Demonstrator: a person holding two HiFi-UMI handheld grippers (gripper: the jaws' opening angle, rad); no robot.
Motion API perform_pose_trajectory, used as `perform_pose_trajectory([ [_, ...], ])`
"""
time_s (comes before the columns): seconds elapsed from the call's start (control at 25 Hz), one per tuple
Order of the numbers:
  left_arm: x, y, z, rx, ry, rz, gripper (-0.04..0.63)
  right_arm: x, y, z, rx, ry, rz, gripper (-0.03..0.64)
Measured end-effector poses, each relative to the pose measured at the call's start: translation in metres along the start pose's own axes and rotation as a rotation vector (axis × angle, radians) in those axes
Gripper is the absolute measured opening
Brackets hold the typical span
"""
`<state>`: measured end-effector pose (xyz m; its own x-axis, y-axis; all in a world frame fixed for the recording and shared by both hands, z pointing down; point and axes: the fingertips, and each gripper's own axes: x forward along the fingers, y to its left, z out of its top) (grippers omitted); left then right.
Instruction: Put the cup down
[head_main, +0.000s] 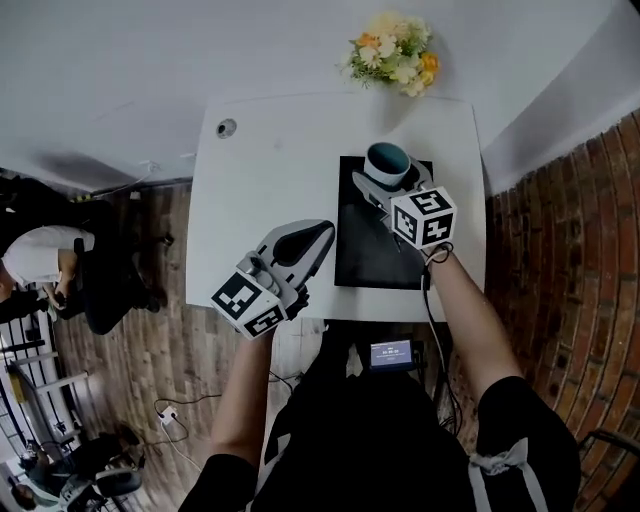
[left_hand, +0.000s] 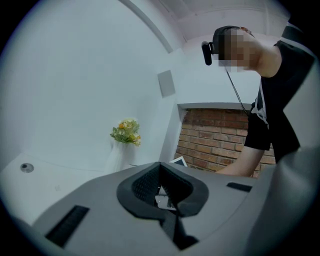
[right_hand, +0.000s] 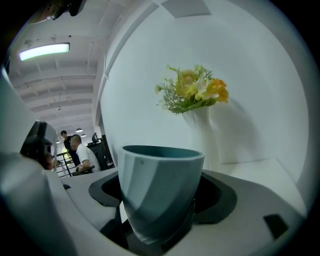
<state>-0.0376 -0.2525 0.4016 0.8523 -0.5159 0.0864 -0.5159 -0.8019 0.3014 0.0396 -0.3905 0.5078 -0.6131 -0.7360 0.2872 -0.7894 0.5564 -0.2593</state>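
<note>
Smooth, tapered two-tone blue-grey cup (right_hand: 159, 192) clamped upright between the matte grey jaws of the right gripper (head_main: 386, 178), positioned over a flat black mat (head_main: 372, 252) on a white table (head_main: 270, 170), left gripper (left_hand: 165, 194) jaws pressed together, nothing gripped.

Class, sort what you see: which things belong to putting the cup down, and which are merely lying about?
Belong to the job:
cup, clamped in the right gripper
mat below it, the likely landing spot
table

Just lying about:
flowers at the table's far edge
left gripper, shut and empty
hole in the table
</note>
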Motion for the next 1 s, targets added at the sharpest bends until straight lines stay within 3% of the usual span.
perform_pose_trajectory([
  [0.36,-0.007,0.025,-0.009,-0.018,0.003,0.042,0.008,0.058,-0.012,-0.032,-0.124,0.018,-0.046,0.394],
  [0.64,-0.013,0.035,-0.008,-0.026,-0.001,0.061,0.008,0.059,-0.003,-0.031,-0.261,-0.037,-0.052,0.394],
  [1.0,-0.009,0.033,-0.001,-0.022,-0.006,0.039,0.008,0.051,0.005,-0.040,-0.313,-0.021,-0.050,0.394],
])
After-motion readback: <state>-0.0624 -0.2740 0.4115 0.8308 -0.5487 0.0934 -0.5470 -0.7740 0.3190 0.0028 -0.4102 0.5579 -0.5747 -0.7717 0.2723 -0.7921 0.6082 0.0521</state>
